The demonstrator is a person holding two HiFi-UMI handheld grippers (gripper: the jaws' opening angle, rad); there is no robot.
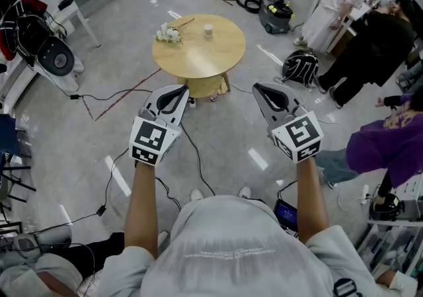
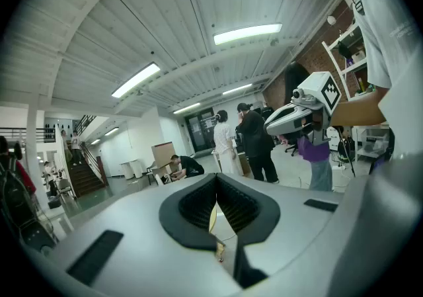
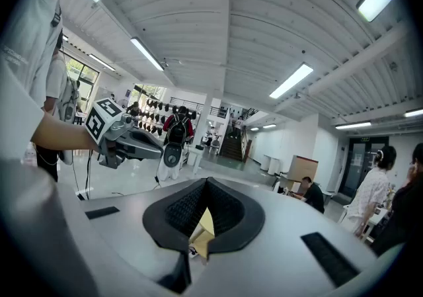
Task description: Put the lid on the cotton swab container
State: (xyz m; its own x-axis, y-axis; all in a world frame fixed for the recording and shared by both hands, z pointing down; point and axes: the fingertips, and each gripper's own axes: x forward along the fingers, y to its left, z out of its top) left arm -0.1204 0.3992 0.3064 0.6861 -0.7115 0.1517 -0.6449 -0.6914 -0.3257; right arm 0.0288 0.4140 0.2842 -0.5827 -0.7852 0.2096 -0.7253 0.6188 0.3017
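Jaws closed on nothing, left gripper [image 1: 180, 92] and right gripper [image 1: 262, 90] hover short of the round pale-wood surface [image 1: 198, 61], where a small white cylindrical swab container [image 1: 208, 30] stands near white flowers [image 1: 168, 34].

Round wooden table [image 1: 198, 57] on glossy grey floor [image 1: 66, 147], strip lights [image 2: 248, 33] overhead

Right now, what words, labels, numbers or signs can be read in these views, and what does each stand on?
No text can be read.
Print across the back of the person's shirt: too small and blurred to read.
Left cube on the left hand-held gripper: black-and-white square pattern, no words.
Right cube on the right hand-held gripper: black-and-white square pattern, no words.
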